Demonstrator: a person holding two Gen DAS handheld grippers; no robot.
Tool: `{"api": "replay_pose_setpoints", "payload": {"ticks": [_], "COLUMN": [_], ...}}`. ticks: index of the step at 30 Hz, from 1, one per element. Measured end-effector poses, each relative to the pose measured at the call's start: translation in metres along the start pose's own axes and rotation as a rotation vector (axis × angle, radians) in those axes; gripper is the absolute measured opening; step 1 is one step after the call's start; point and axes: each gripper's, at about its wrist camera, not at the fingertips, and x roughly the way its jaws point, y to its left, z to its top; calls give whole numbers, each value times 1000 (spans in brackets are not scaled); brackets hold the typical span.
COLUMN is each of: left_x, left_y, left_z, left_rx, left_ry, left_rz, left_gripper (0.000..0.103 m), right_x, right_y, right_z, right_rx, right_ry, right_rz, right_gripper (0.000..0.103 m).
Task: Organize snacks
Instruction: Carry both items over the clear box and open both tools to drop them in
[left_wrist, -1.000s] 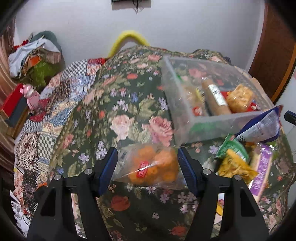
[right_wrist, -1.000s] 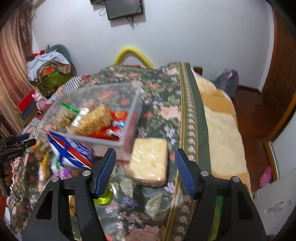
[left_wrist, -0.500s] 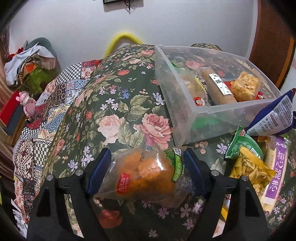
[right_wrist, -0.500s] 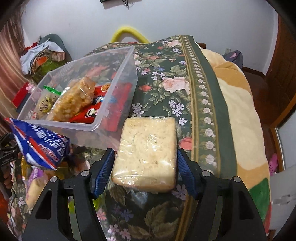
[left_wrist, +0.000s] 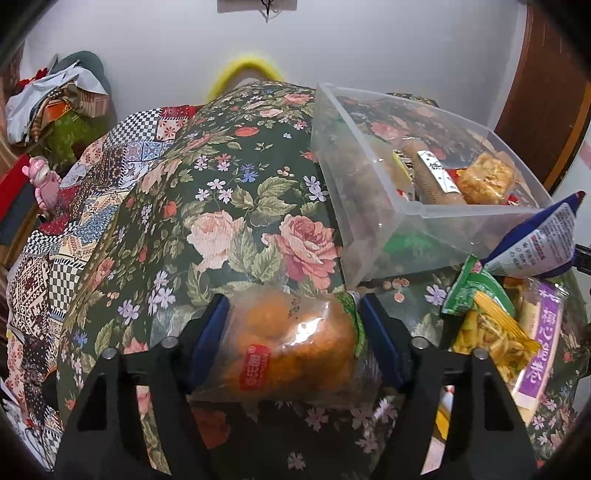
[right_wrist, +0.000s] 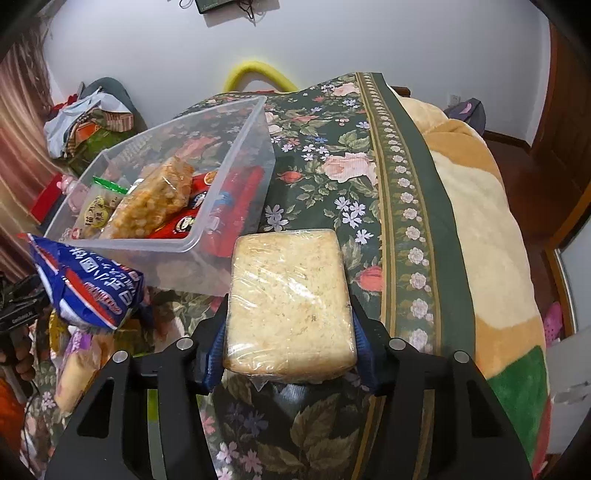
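A clear bag of orange snacks (left_wrist: 291, 347) lies on the floral blanket between the blue pads of my left gripper (left_wrist: 293, 332). Its jaws are closing, and both pads press the bag's ends. In the right wrist view, a pale plastic-wrapped rice-cake block (right_wrist: 291, 295) sits between the pads of my right gripper (right_wrist: 288, 343). Those jaws are closing too and touch its sides. The clear plastic bin (left_wrist: 461, 213) stands just beyond both grippers and holds several packs. Its near rim (right_wrist: 173, 246) is left of the block.
A blue snack bag (right_wrist: 85, 288) leans at the bin's front corner. Green-yellow (left_wrist: 484, 321) and purple (left_wrist: 543, 343) packs lie beside it. A clothes pile (left_wrist: 55, 99) is far left and a wooden door (left_wrist: 543, 92) far right. The blanket's edge (right_wrist: 417, 229) drops to a tan quilt.
Both grippers came down around their packs and their jaws narrowed onto them. The orange bag now looks squeezed. The rice-cake block fills the gap between the right pads.
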Motion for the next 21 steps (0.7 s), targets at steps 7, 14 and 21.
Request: {"api": "replay_pose_setpoints", "payload": {"ticks": [7, 14, 21], "left_x": [-22, -55, -89], "left_y": [-1, -2, -11], "left_z": [-6, 2, 29], "left_rx": [7, -3, 14], "left_ry": [-5, -69, -167], "left_rz": [-4, -2, -13], "left_gripper": [56, 56, 56], "right_x": [-15, -31, -48], "right_y": [1, 6, 18], "right_z": [3, 17, 35], "right_rx": [2, -2, -20], "right_ry": [-39, -97, -164], "right_rz": [4, 11, 12], "right_gripper": [53, 53, 53]}}
